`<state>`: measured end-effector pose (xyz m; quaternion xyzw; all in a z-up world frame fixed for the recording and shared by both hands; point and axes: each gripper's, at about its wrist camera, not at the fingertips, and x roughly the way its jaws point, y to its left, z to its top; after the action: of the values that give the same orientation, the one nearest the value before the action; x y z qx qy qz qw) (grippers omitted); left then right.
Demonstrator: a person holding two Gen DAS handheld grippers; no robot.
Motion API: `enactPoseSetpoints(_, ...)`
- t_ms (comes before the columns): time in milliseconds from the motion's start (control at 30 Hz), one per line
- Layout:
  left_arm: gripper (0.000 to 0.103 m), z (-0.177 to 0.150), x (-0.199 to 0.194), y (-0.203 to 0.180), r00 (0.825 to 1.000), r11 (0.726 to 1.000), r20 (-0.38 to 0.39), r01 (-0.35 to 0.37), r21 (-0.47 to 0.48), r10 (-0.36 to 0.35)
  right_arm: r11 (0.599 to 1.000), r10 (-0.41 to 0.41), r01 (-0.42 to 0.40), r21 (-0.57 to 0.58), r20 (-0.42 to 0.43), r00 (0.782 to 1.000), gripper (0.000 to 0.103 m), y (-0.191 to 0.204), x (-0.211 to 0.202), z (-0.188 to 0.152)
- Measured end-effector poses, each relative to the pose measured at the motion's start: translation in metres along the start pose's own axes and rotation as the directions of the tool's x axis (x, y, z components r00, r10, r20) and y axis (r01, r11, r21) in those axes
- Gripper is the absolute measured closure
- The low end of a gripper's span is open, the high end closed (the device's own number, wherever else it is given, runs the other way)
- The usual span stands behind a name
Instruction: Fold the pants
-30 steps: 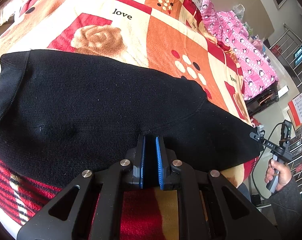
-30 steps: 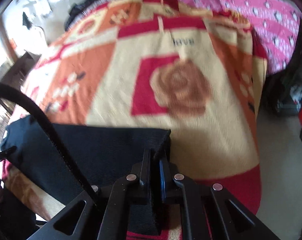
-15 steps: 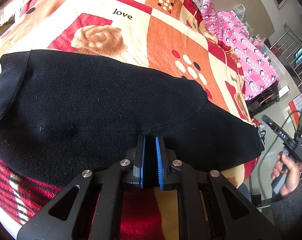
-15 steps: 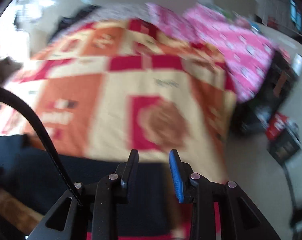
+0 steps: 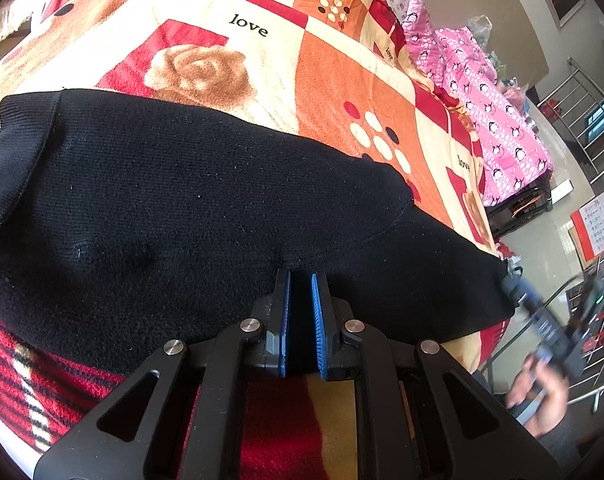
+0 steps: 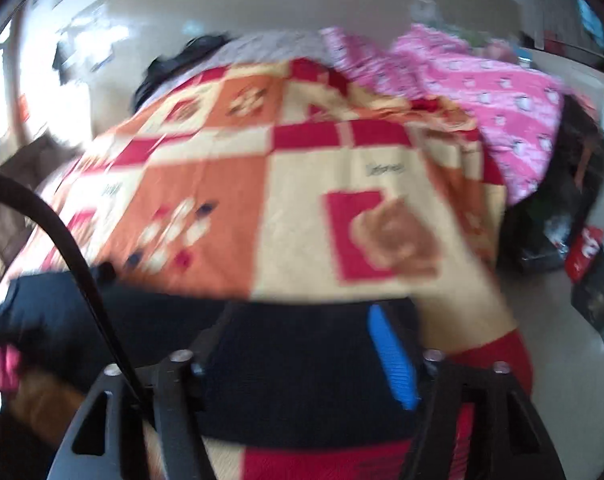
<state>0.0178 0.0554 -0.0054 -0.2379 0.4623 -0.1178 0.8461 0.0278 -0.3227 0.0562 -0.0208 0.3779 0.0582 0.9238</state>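
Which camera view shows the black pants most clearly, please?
The left wrist view. There the black pants lie sharp and spread across the patterned blanket, knit texture visible, with the left gripper shut on the near edge. The right wrist view is blurred: only a dark strip of them shows between the open right gripper fingers.

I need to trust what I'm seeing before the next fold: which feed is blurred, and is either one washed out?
Left wrist view: sharp, knit of the black pants readable, only the far right gripper smeared, edges fisheye-bent. Right wrist view: motion-blurred throughout, blanket pattern smeared, window glare blown out at left, right gripper open.
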Motion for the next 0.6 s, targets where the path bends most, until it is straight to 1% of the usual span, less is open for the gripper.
enactPoseSetpoints(33, 0.093, 0.0, 0.0, 0.0, 1.0, 1.0, 0.002, -0.005, 0.002, 0.005, 1.0, 0.005, -0.005, -0.004, -0.043, 0.999, 0.038, 0.003, 0.01, -0.01)
enactPoseSetpoints(67, 0.093, 0.0, 0.0, -0.001, 1.0, 1.0, 0.004, -0.013, 0.007, 0.013, 1.0, 0.016, -0.014, 0.022, -0.112, 0.994, 0.036, 0.002, 0.024, -0.021)
enactPoseSetpoints(100, 0.093, -0.001, 0.001, -0.004, 1.0, 0.999, 0.004, -0.031, 0.018, 0.031, 0.999, 0.025, -0.023, 0.029, -0.076, 0.997, 0.035, 0.001, 0.021, -0.023)
enactPoseSetpoints(133, 0.093, 0.0, 0.001, -0.008, 0.999, 0.998, 0.002, -0.052, 0.031, 0.052, 0.999, 0.038, -0.035, 0.037, -0.072, 0.997, 0.032, 0.001, 0.019, -0.022)
enactPoseSetpoints(167, 0.093, 0.0, 0.002, -0.012, 0.997, 0.996, 0.0, -0.074, 0.041, 0.074, 0.998, 0.047, -0.042, 0.053, -0.095, 0.994, 0.026, 0.0, 0.022, -0.021)
enactPoseSetpoints(200, 0.093, 0.0, 0.002, -0.016, 0.996, 0.994, 0.001, -0.095, 0.05, 0.095, 0.998, 0.051, -0.046, 0.053, -0.098, 0.994, 0.023, 0.0, 0.025, -0.022)
enactPoseSetpoints(233, 0.093, -0.001, 0.002, -0.019, 0.994, 0.992, 0.007, -0.11, 0.06, 0.11, 0.998, 0.056, -0.052, 0.04, -0.101, 0.993, 0.019, 0.003, 0.024, -0.022)
enactPoseSetpoints(267, 0.093, -0.002, 0.001, -0.02, 0.993, 0.991, 0.011, -0.116, 0.063, 0.116, 0.999, 0.052, -0.049, 0.021, -0.116, 0.992, 0.014, 0.008, 0.027, -0.021)
enactPoseSetpoints(300, 0.093, -0.003, 0.0, -0.021, 0.993, 0.991, 0.017, -0.118, 0.059, 0.117, 0.999, 0.033, -0.034, -0.005, -0.129, 0.991, 0.011, 0.012, 0.029, -0.021)
enactPoseSetpoints(367, 0.093, -0.005, -0.001, -0.02, 0.993, 0.992, 0.025, -0.119, 0.05, 0.118, 0.999, 0.003, -0.008, -0.032, -0.135, 0.991, 0.011, 0.017, 0.028, -0.024)
enactPoseSetpoints(433, 0.093, -0.006, -0.002, -0.019, 0.993, 0.992, 0.026, -0.115, 0.05, 0.114, 1.0, 0.008, -0.012, -0.026, -0.129, 0.992, 0.011, 0.013, 0.029, -0.026)
enactPoseSetpoints(500, 0.093, -0.002, -0.014, -0.015, 0.994, 0.994, 0.031, -0.106, 0.012, 0.106, 1.0, 0.021, -0.023, -0.015, -0.12, 0.993, 0.011, 0.011, 0.027, -0.028)
enactPoseSetpoints(533, 0.093, 0.001, -0.021, -0.014, 0.993, 0.994, 0.053, -0.106, 0.0, 0.106, 1.0, 0.017, -0.019, -0.02, -0.119, 0.993, 0.011, 0.005, 0.028, -0.027)
enactPoseSetpoints(567, 0.093, 0.007, -0.032, -0.01, 0.988, 0.993, 0.099, -0.119, -0.017, 0.12, 1.0, 0.007, -0.01, -0.029, -0.117, 0.993, 0.011, 0.007, 0.028, -0.027)
enactPoseSetpoints(600, 0.093, 0.013, -0.044, -0.001, 0.974, 0.985, 0.145, -0.169, -0.04, 0.173, 0.999, -0.002, -0.002, -0.036, -0.115, 0.993, 0.011, 0.008, 0.028, -0.028)
